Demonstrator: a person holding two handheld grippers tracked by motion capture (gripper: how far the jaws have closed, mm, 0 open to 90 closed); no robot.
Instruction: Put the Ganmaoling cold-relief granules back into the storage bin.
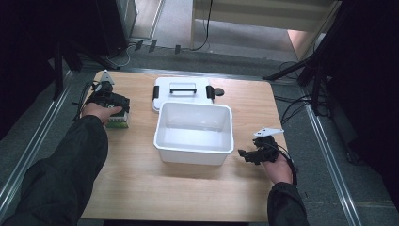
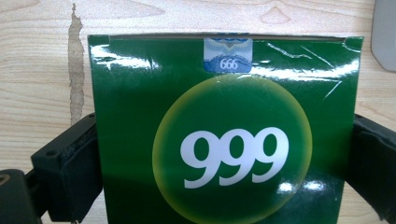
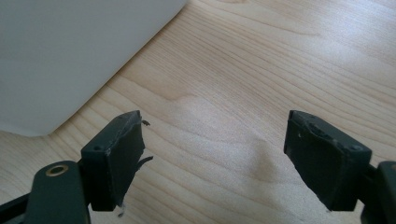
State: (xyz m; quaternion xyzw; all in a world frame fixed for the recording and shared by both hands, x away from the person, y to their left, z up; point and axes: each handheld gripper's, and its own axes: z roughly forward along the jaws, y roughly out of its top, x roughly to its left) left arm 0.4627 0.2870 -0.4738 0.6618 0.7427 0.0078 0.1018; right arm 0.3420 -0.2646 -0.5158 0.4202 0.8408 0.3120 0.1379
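Observation:
A glossy green box (image 2: 140,116) printed with "999" in a yellow-rimmed circle lies flat on the wooden table (image 1: 141,188) near its left edge. My left gripper (image 2: 224,126) straddles it, one black jaw pressed against each side. From above, that gripper (image 1: 113,101) and the hand behind it cover most of the green box (image 1: 117,122). Low over bare wood at the table's right, my right gripper (image 1: 244,154) is open with nothing between its jaws. In the right gripper view, the right gripper (image 3: 215,135) has its two pads wide apart.
An open white plastic bin (image 1: 193,147) stands mid-table; its wall (image 3: 70,46) lies just left of the right gripper. Behind it lies the white lid (image 1: 181,89) with black handle and clips, and a small black round object (image 1: 219,91). A pale corner (image 2: 385,32) shows beyond the box.

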